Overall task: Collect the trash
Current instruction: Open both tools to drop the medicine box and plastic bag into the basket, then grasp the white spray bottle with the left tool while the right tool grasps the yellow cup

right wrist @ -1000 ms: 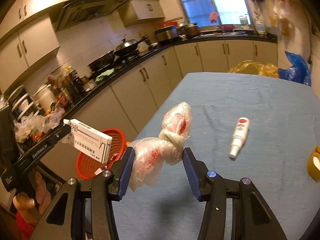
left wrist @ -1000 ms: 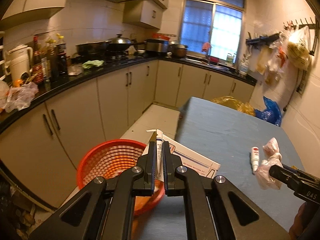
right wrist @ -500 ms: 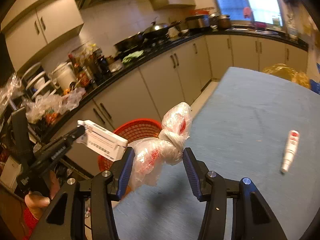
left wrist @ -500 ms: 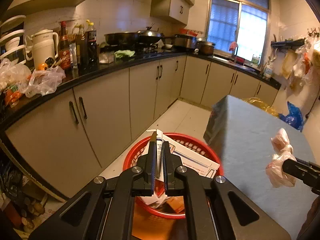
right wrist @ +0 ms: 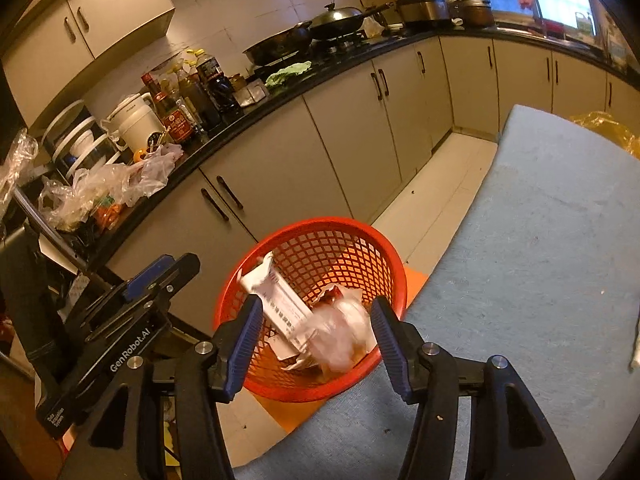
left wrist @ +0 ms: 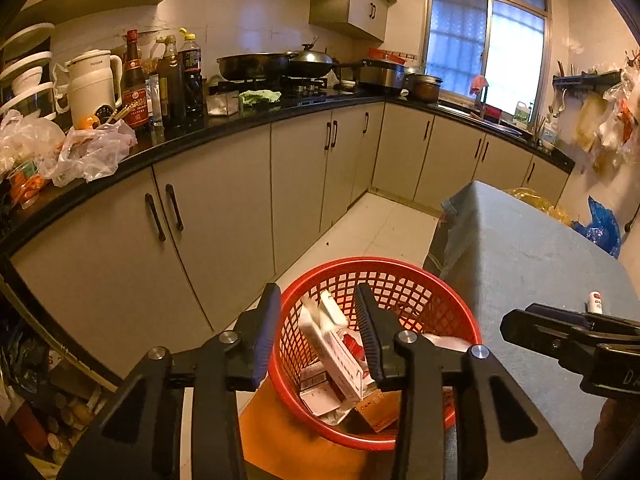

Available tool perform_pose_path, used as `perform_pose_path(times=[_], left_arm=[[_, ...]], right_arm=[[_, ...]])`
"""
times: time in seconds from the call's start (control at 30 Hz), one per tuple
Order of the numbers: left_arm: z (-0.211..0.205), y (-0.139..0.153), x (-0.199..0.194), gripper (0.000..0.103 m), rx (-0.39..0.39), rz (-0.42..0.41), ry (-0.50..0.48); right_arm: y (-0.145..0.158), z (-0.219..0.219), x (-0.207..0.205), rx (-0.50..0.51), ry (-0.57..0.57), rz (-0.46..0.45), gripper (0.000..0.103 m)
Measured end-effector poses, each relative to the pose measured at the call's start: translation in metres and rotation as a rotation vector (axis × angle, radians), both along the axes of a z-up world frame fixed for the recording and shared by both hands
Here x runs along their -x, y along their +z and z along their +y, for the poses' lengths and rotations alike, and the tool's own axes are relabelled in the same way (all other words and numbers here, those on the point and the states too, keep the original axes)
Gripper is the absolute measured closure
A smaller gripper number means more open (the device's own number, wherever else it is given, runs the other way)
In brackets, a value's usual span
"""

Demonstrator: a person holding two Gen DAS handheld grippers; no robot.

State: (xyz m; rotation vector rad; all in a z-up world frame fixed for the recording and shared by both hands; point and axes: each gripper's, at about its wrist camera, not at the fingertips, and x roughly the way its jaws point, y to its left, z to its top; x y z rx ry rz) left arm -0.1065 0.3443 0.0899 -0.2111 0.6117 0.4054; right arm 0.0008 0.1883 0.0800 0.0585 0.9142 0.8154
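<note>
A red mesh basket (left wrist: 444,312) (right wrist: 360,240) stands on the floor beside the blue-grey table (left wrist: 520,256) (right wrist: 540,240). My left gripper (left wrist: 318,334) is open above the basket. The white box (left wrist: 334,350) (right wrist: 280,300) is free of its fingers and tips down into the basket, motion-blurred. My right gripper (right wrist: 318,338) is open over the basket's near rim. The knotted plastic bag (right wrist: 340,338) is blurred between its open fingers, dropping into the basket. The basket holds other paper and packaging trash.
A small white and red tube (left wrist: 595,302) lies on the table at the right. Beige kitchen cabinets (left wrist: 224,216) with a black counter full of bottles, bags and pans run along the left. A yellow bag (left wrist: 536,200) and a blue bag (left wrist: 600,232) lie beyond the table.
Both grippers moved from the table to over the basket. The left one opened and let go of the white box; the right one opened and let go of the plastic bag.
</note>
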Motion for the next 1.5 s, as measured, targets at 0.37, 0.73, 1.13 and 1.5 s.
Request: perform_pose_path(times=[0.37, 0.73, 1.13, 1.5], left_arm=[[-0.046, 0.016, -0.005, 0.06, -0.014, -0.013, -0.102], [-0.175, 0.024, -0.043, 0.053, -0.048, 0.04, -0.34], [-0.322, 0.007, -0.119, 0.038, -0.037, 0.178, -0.565], [-0.388, -0.043, -0.208, 0.038, -0.085, 0.347, -0.554]], right_arm=[[0.02, -0.085, 0.003, -0.028, -0.16, -0.035, 0.043], [0.029, -0.257, 0.003, -0.046, -0.469, -0.053, 0.043], [0.012, -0.464, 0.015, 0.033, -1.028, -0.001, 0.043], [-0.035, -0.504, 0.0, 0.08, -1.088, 0.138, 0.052]])
